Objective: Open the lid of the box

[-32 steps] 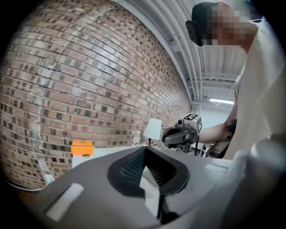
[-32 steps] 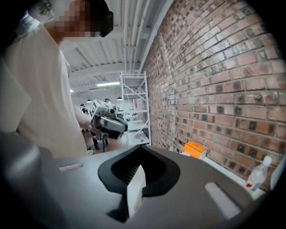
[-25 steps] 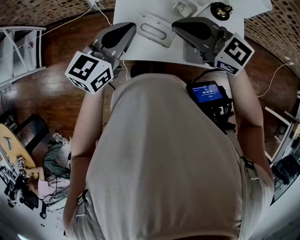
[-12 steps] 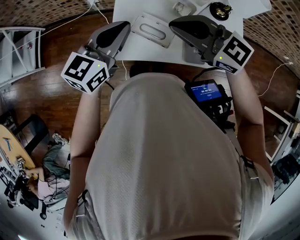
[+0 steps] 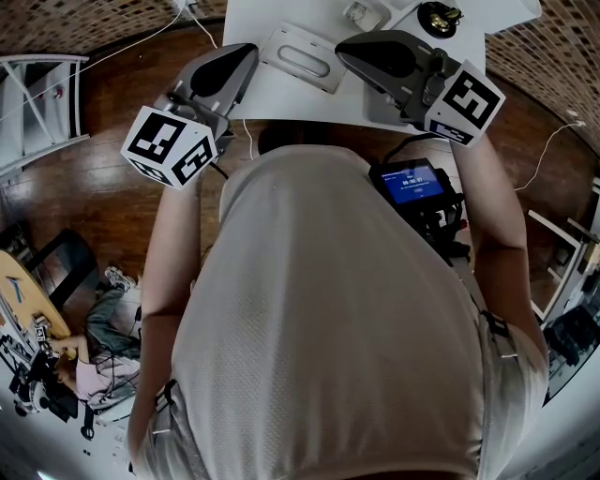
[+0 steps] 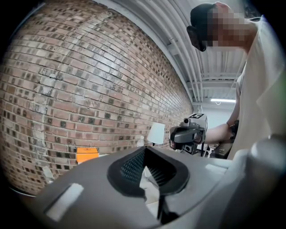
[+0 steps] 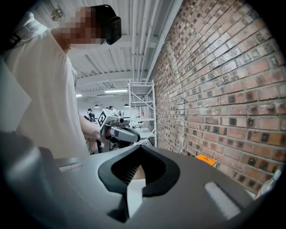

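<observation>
A flat pale box [image 5: 305, 60] with an oval recess in its lid lies on the white table [image 5: 281, 103], near the front edge. My left gripper [image 5: 246, 52] hovers just left of the box, its jaws shut and empty. My right gripper [image 5: 345, 49] hangs just right of the box, also shut on nothing. Both point toward each other across the box and neither touches it. In the left gripper view the jaws [image 6: 145, 152] meet at their tips and the right gripper [image 6: 187, 134] shows beyond. The right gripper view shows closed jaws [image 7: 139, 150] facing the left gripper [image 7: 118, 129].
A small white item [image 5: 366, 14] and a black round object [image 5: 441, 19] sit further back on the table. A device with a blue screen [image 5: 412, 185] hangs at the person's chest. Brick wall [image 6: 89, 89], an orange box [image 6: 87, 154] and metal shelving [image 7: 142, 105] surround the spot.
The left gripper has shifted a little to the left and back from the table. The right gripper has edged slightly toward the box. Both stay shut.
</observation>
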### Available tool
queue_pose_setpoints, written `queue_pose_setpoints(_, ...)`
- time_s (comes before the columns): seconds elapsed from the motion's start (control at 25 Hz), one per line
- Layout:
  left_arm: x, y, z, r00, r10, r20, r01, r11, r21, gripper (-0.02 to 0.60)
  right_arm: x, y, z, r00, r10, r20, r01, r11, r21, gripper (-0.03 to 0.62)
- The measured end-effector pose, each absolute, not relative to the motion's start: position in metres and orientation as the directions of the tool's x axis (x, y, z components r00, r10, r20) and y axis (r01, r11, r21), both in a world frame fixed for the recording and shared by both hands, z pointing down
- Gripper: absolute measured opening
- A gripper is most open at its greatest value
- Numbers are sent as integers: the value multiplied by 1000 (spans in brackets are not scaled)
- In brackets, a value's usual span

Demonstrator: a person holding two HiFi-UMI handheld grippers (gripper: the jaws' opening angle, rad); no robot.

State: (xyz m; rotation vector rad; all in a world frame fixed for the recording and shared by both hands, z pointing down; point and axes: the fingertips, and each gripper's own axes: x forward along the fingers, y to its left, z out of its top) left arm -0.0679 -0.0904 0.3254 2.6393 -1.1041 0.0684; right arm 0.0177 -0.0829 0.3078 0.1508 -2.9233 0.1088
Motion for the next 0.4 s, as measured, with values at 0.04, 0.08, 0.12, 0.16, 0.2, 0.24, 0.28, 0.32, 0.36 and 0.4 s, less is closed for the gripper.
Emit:
queue_pose_setpoints(0.04, -68, -90, 326, 707, -691, 151, -704, -669, 236, 0, 18, -83, 308, -972, -94, 213, -109, 992, -63, 0)
queue_pose_setpoints(0.08, -68, -90, 327, 707, -690, 153, -704, -670, 235, 0, 18, -83, 308, -973, -94, 212, -110, 992, -64, 0)
queue_pose_setpoints(0.12, -68, -89, 328, 707, -690, 155, -705, -670, 235, 0, 19, -83, 309, -973, -94, 211, -110, 992, -66, 0)
queue_pose_setpoints(0.16, -67, -89, 329, 707, -690, 156, -705, -669, 235, 0, 19, -83, 309, -973, -94, 210, -110, 992, -66, 0)
queue_pose_setpoints(0.2, -67, -88, 329, 707, -690, 156, -705, -669, 236, 0, 20, -83, 309, -973, -95, 210, -111, 992, -66, 0)
queue_pose_setpoints(0.24, -67, -88, 329, 706, -690, 157, -705, -668, 237, 0, 20, -83, 309, -973, -95, 209, -111, 992, -66, 0)
queue_pose_setpoints(0.28, -67, -88, 329, 706, -691, 156, -706, -667, 238, 0, 20, -83, 309, -973, -95, 209, -111, 992, -65, 0)
queue_pose_setpoints(0.32, -67, -88, 329, 706, -691, 157, -706, -667, 239, 0, 20, -83, 309, -973, -96, 209, -111, 992, -65, 0)
queue_pose_setpoints(0.36, -67, -88, 328, 705, -691, 157, -706, -666, 239, 0, 21, -83, 309, -973, -96, 210, -112, 992, -64, 0)
queue_pose_setpoints(0.4, -67, -88, 328, 705, -691, 157, -706, -666, 239, 0, 21, -83, 309, -973, -97, 211, -112, 992, -63, 0)
